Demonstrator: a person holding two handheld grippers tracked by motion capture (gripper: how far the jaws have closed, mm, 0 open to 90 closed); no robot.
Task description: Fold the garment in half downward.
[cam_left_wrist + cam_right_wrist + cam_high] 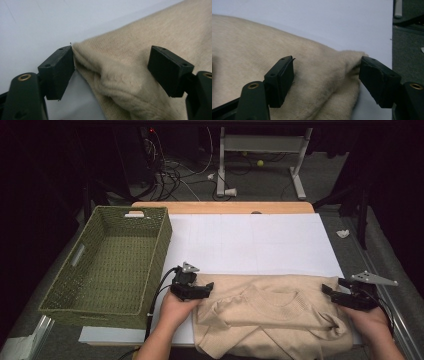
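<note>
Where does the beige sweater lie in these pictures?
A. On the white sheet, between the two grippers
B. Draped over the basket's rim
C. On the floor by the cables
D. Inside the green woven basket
A: the beige sweater lies on the white sheet, with the left gripper and right gripper at its two ends; the green woven basket stands apart.

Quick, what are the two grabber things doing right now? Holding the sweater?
Left hand-held gripper: open, jaws either side of the beige sweater corner, not gripping it.
Right hand-held gripper: open, straddling a sweater fold, not gripping it.

bright overhead light on the white surface (250, 240), dark surroundings; gripper views soft, close foreground slightly blurred.
</note>
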